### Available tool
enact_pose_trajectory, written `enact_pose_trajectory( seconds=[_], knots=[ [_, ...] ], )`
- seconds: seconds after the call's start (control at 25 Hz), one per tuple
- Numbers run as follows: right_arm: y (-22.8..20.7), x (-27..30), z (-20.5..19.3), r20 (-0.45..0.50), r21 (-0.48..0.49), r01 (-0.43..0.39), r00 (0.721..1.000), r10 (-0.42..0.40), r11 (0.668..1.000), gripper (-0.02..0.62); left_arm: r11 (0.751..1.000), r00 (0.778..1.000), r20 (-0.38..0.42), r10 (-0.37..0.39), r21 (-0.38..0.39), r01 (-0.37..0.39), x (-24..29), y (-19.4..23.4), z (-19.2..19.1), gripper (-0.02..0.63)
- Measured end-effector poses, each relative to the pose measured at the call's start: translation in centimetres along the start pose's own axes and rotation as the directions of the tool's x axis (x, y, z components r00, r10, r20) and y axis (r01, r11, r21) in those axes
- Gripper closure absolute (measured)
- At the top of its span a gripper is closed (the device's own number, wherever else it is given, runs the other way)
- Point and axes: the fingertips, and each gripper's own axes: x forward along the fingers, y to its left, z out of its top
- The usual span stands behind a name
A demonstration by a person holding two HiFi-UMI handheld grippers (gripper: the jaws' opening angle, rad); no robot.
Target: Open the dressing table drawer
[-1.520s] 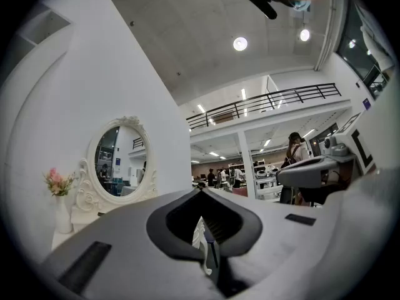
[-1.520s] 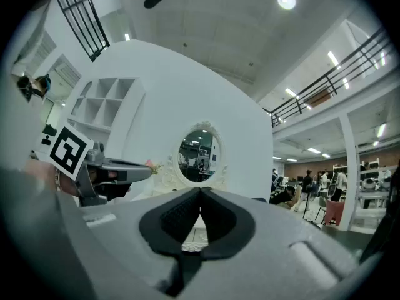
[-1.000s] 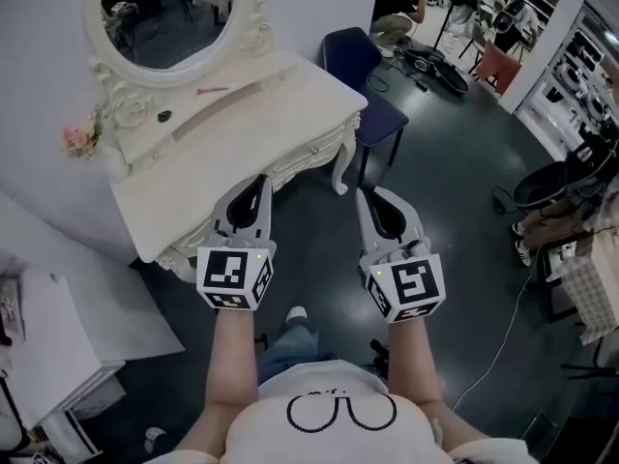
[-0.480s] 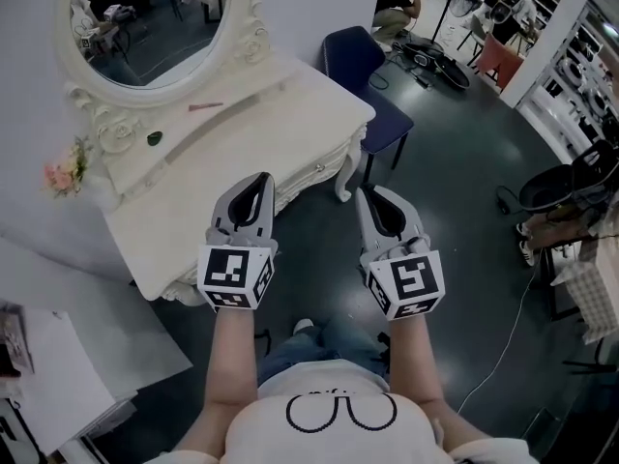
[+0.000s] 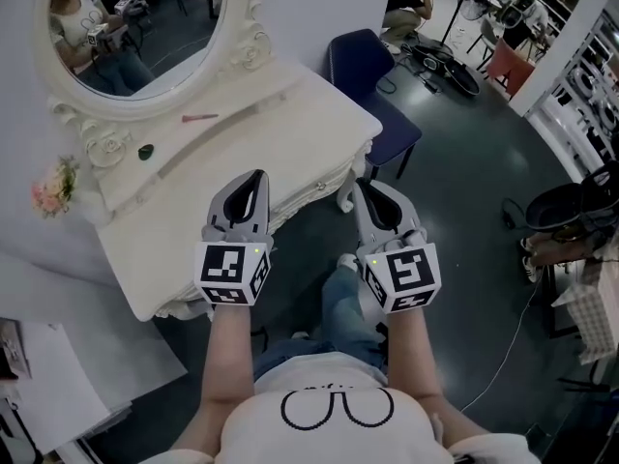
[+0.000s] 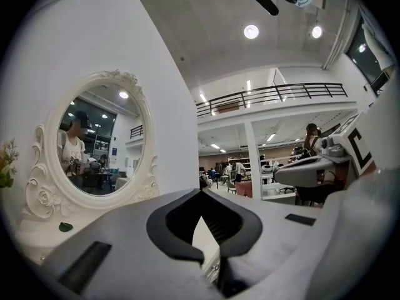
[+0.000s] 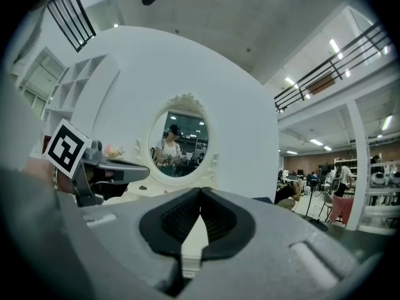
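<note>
The white dressing table point(image 5: 290, 133) with its oval mirror point(image 5: 126, 37) stands at the upper left of the head view. Its drawer front point(image 5: 308, 193) runs under the front edge, seen at a steep angle. My left gripper point(image 5: 257, 175) is shut and empty, its tip over the table's front edge. My right gripper point(image 5: 360, 184) is shut and empty too, just right of the table's corner leg point(image 5: 344, 193), over the floor. In the left gripper view the shut left gripper point(image 6: 201, 192) points level past the mirror point(image 6: 94, 145). The right gripper point(image 7: 200, 190) faces the mirror point(image 7: 179, 144).
On the table top lie a pink stick point(image 5: 200, 118) and a small green object point(image 5: 145, 151); pink flowers point(image 5: 53, 189) sit at its left end. A blue chair point(image 5: 372, 80) stands behind the table's right corner. A white cabinet point(image 5: 58, 356) is at the lower left.
Both grippers have moved closer to the dressing table, still shut. The left one's tip now overlaps the table's front edge. The person's leg has stepped forward.
</note>
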Motion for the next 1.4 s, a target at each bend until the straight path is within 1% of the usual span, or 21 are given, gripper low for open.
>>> enact_pose_trajectory(
  seconds=[0.16,0.32,0.52,0.84,0.96,1.0,1.08,1.12,1.24,1.4],
  knots=[
    [-3.6,4.1,0.3,0.018,-0.002,-0.031,0.999,0.031,1.000,0.597,1.000,0.999,0.029,-0.015,-0.007,0.015,4.6,0.2,0.4,0.607],
    [-7.3,7.9,0.7,0.028,-0.010,-0.080,0.996,0.080,0.997,0.597,0.999,0.999,0.005,0.053,0.006,-0.053,9.6,1.1,0.2,0.607],
    [-12.9,13.3,0.4,0.027,-0.001,-0.125,0.992,0.125,0.992,0.597,0.990,0.991,-0.036,0.131,0.052,-0.129,16.2,2.3,-0.3,0.607],
    [-19.3,21.3,-1.2,0.007,-0.007,-0.239,0.971,0.239,0.971,0.597,0.966,0.964,-0.055,0.260,0.019,-0.259,25.0,4.4,-2.0,0.607],
    [-21.1,23.4,-2.2,-0.014,-0.004,-0.269,0.963,0.269,0.963,0.597,0.954,0.949,-0.097,0.299,0.008,-0.300,27.4,5.0,-3.3,0.607],
    [-21.7,24.1,-2.5,-0.020,-0.003,-0.275,0.961,0.275,0.961,0.597,0.951,0.944,-0.116,0.308,0.004,-0.310,28.1,5.2,-3.9,0.586],
    [-22.6,25.2,-3.1,-0.028,0.003,-0.285,0.958,0.285,0.958,0.597,0.944,0.935,-0.146,0.324,-0.008,-0.328,29.5,5.7,-4.9,0.477],
    [-22.9,25.7,-3.4,-0.032,0.005,-0.292,0.956,0.292,0.956,0.597,0.940,0.929,-0.155,0.336,-0.014,-0.342,30.0,6.0,-5.4,0.453],
    [-23.5,27.0,-4.4,-0.046,0.009,-0.309,0.950,0.310,0.951,0.597,0.926,0.911,-0.181,0.370,-0.008,-0.378,31.1,6.8,-6.8,0.449],
    [-24.2,28.7,-6.1,-0.072,0.029,-0.321,0.944,0.322,0.947,0.597,0.930,0.906,-0.226,0.358,0.000,-0.367,32.5,7.2,-8.9,0.449]
  ],
)
